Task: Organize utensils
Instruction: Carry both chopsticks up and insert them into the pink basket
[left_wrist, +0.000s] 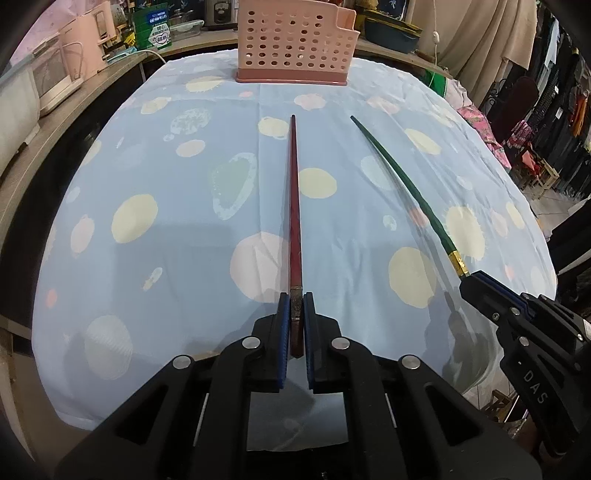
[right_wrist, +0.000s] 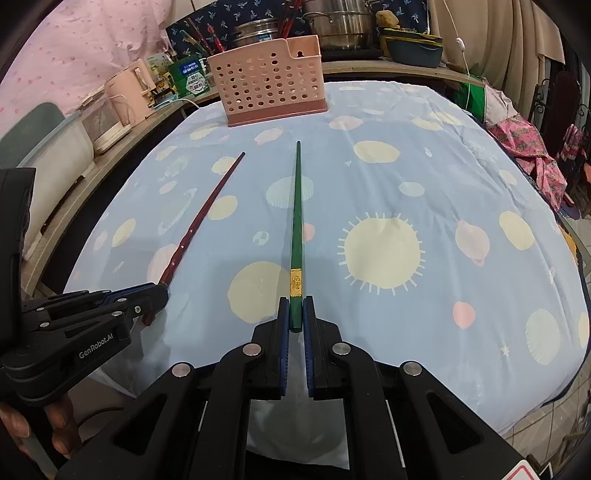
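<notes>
My left gripper (left_wrist: 296, 300) is shut on the thick end of a dark red chopstick (left_wrist: 294, 206) that points away toward a pink perforated utensil basket (left_wrist: 295, 40) at the table's far edge. My right gripper (right_wrist: 295, 303) is shut on the thick end of a green chopstick (right_wrist: 296, 214) with a gold band, also pointing toward the basket (right_wrist: 271, 83). The two grippers are side by side above the near edge of the table. The right gripper (left_wrist: 476, 284) and green chopstick (left_wrist: 399, 177) show in the left wrist view; the left gripper (right_wrist: 155, 295) and red chopstick (right_wrist: 207, 206) show in the right wrist view.
The table carries a light blue cloth (left_wrist: 166, 192) with pale round prints. Behind it a wooden counter (left_wrist: 74, 99) holds a kettle (right_wrist: 125, 92), boxes, pots (right_wrist: 343, 22) and a blue dish (right_wrist: 413, 50). Clothes and chairs stand at the right (left_wrist: 554, 122).
</notes>
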